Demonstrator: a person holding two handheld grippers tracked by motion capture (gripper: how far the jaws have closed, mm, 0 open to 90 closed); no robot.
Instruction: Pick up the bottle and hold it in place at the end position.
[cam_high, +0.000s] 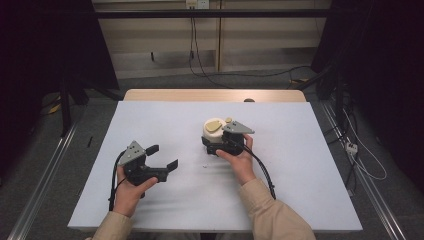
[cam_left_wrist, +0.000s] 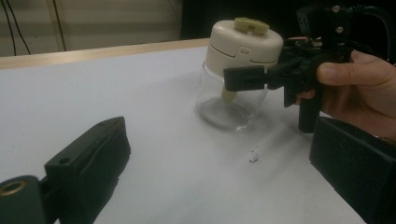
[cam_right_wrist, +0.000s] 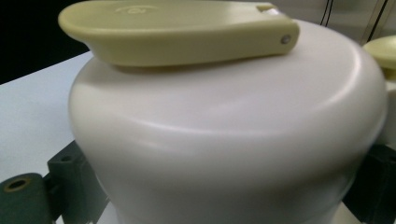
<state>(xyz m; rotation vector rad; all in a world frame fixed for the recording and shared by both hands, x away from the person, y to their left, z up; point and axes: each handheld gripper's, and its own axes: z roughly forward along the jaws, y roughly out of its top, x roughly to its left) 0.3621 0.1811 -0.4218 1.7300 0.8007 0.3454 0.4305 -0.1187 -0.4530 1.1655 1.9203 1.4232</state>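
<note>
Right hand-held gripper (cam_high: 216, 145) clamped round mid-table jar (cam_high: 214, 131) — left hand-held gripper (cam_high: 164, 156) wide, empty.

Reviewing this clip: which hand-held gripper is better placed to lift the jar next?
Right. The right hand-held gripper already has its jaws around the jar, just under the cream lid. The left hand-held gripper sits open on the table, apart from it.

My left tongs (cam_high: 164, 156) sit low with jaws spread wide, nothing between them, gripped in my left hand (cam_high: 129, 192). My right hand (cam_high: 241, 160) holds the right tongs (cam_high: 220, 146), jaws closed around something.
</note>
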